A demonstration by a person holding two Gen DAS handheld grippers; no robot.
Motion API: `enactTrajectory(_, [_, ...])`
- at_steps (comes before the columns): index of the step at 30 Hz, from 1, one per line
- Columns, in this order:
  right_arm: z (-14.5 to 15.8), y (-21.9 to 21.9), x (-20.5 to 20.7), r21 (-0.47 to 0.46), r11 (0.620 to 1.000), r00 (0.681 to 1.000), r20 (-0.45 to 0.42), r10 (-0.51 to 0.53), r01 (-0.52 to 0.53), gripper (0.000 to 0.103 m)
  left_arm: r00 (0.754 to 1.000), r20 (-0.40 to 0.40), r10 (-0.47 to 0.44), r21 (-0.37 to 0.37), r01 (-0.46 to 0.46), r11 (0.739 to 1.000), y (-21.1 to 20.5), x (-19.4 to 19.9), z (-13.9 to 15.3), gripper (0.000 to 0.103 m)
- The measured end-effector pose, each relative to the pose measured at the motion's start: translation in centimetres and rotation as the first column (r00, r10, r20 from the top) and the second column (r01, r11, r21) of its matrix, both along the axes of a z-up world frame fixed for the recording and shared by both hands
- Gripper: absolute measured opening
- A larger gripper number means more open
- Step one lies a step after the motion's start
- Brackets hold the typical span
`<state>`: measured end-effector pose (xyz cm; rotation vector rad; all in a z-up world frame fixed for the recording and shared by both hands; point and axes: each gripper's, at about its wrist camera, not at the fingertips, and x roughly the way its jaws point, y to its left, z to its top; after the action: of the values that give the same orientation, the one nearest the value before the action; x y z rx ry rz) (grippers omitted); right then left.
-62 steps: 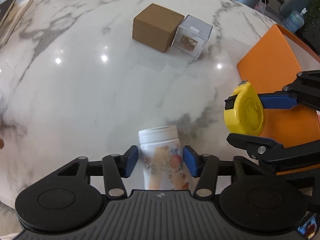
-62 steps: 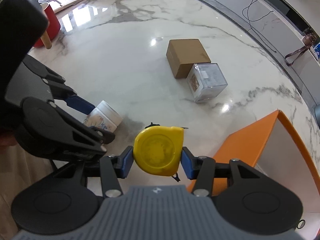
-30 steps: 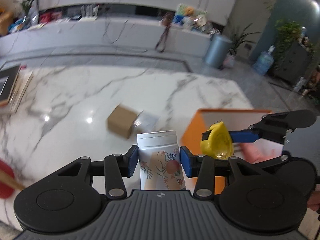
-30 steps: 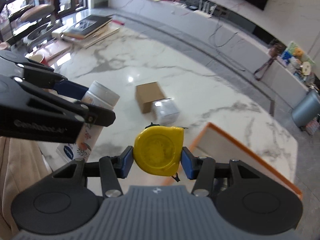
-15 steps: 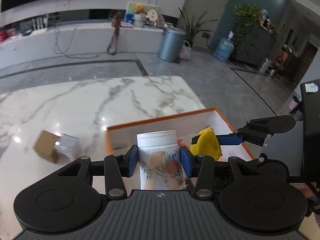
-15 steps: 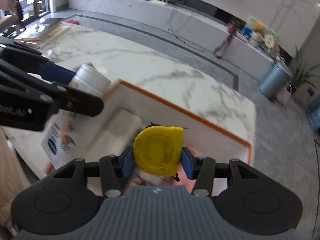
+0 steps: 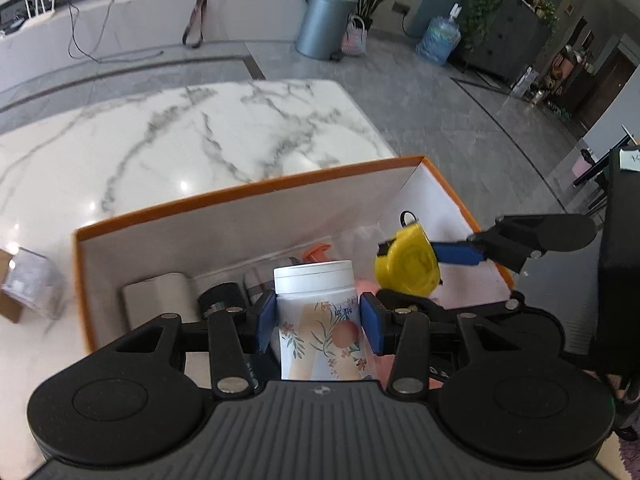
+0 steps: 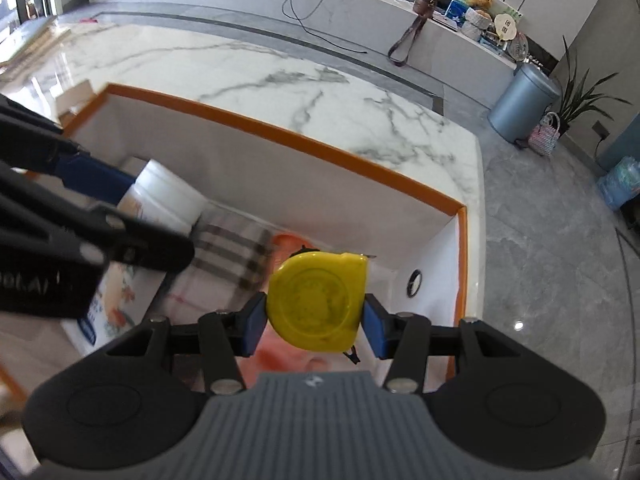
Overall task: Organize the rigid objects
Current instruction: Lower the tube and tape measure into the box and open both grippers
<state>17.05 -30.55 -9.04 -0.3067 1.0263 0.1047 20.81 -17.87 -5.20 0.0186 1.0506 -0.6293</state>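
My left gripper (image 7: 318, 322) is shut on a white floral jar (image 7: 316, 304) with a white lid, held upright over the open orange box (image 7: 248, 192). My right gripper (image 8: 316, 322) is shut on a yellow tape measure (image 8: 318, 300), held over the right end of the same box (image 8: 280, 132). In the left wrist view the tape measure (image 7: 406, 262) sits just right of the jar. In the right wrist view the jar (image 8: 160, 200) is at the left, partly behind the left gripper's fingers (image 8: 88, 180).
Inside the box lie a white roll (image 7: 160, 296), a dark cylinder (image 7: 220, 300), a plaid cloth (image 8: 232, 248) and pink and orange items (image 8: 288, 240). A clear cube (image 7: 28, 280) and a brown box (image 7: 8, 308) sit on the marble table (image 7: 200, 132), left of the orange box.
Both grippers have lifted their objects off the table and carried them right, from beside the orange box to over its inside. They now sit lower over the contents.
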Motion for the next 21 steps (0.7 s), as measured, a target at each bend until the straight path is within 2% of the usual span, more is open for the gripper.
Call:
enactTrajectory(6, [-2.0,-0.4,1.8,-0.086,0.996,1.0,0.004,0.02,-0.02,0.051,0.999,-0.05,0.005,-0.004,-0.005,1.0,-1.0,1.6,-2.0,0.051])
enactTrajectory(14, [-3.3,-0.9,2.7,-0.159,0.987,1.0,0.012,0.028,-0.026,0.051,0.996,-0.086,0.001,-0.012,-0.002,1.0,-1.6,1.9,-3.3,0.051])
enactTrajectory(21, [-3.5,-0.8,2.5,-0.175,0.984,0.999,0.024,0.033,-0.028,0.052,0.995,-0.104,0.009,-0.013,-0.011,1.0,-1.5,1.9,-3.6,0.051])
